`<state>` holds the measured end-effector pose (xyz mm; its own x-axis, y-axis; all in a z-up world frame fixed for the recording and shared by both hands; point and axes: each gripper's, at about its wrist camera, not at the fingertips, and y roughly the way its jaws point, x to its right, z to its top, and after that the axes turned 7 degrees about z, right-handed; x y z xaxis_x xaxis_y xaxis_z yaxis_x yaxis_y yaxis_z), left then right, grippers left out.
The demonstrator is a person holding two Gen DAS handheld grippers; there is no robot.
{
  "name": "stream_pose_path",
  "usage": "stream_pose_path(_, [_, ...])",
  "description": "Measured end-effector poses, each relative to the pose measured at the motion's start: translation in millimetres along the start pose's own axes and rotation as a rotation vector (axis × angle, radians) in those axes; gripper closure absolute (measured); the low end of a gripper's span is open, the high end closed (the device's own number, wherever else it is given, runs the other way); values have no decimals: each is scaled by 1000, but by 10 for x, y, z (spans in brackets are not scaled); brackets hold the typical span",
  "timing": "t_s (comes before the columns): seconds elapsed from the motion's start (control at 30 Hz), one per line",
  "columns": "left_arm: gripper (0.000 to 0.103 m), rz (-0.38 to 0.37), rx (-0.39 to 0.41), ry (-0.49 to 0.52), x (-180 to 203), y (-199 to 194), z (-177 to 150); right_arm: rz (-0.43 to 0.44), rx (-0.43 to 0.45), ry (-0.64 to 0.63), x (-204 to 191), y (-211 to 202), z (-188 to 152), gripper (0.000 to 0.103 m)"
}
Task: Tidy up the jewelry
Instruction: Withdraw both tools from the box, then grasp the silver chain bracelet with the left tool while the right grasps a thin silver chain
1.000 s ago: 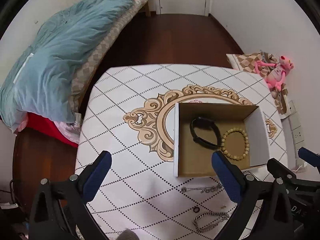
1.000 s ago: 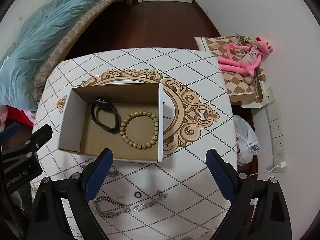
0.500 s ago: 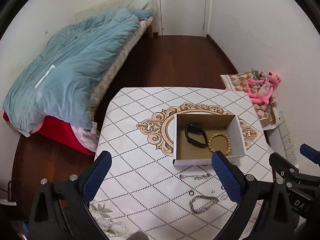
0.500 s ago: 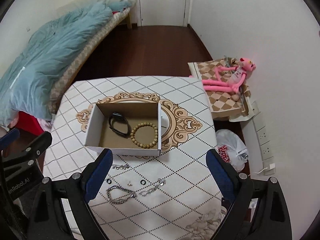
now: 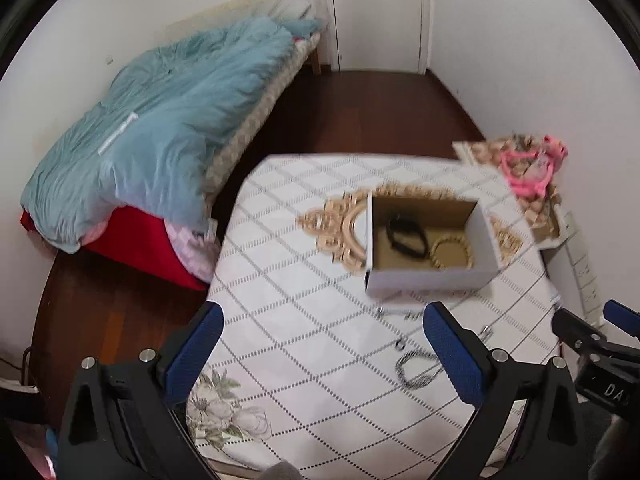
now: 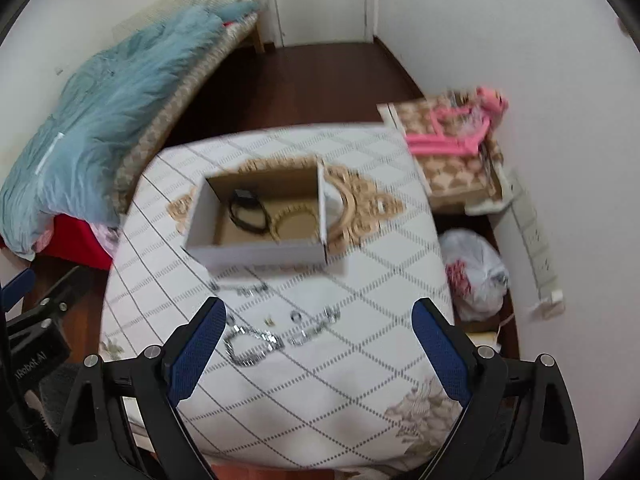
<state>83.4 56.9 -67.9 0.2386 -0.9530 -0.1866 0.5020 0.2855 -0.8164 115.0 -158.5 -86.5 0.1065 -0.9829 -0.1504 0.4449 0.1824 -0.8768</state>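
Note:
A white cardboard box (image 5: 428, 278) (image 6: 256, 255) stands on the patterned table (image 5: 304, 344) (image 6: 376, 280). In it lie a black band (image 5: 406, 234) (image 6: 246, 216) and a wooden bead bracelet (image 5: 452, 252) (image 6: 294, 224). In front of the box lie a thin chain (image 6: 240, 290), a thick silver chain (image 5: 414, 368) (image 6: 250, 346), a small ring (image 5: 399, 345) (image 6: 295, 315) and another silver piece (image 6: 316, 326). My left gripper (image 5: 322, 354) and my right gripper (image 6: 318, 348) are both open and empty, held high above the table's near edge.
A bed with a blue quilt (image 5: 160, 132) stands at the left. A pink plush toy (image 6: 464, 128) lies on a checked cushion at the right. A plastic bag (image 6: 476, 272) sits on the floor by the wall sockets. A door (image 5: 376, 12) is at the far end.
Both grippers have pulled back and up from the box, so the whole table and room now show. Both stay open and empty. The jewelry has not moved.

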Motion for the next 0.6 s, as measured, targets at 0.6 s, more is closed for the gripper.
stream_pose_path(0.6, [15,-215,-306,107,829,1337,-742,-21,-170,188,721,1157,-630,9])
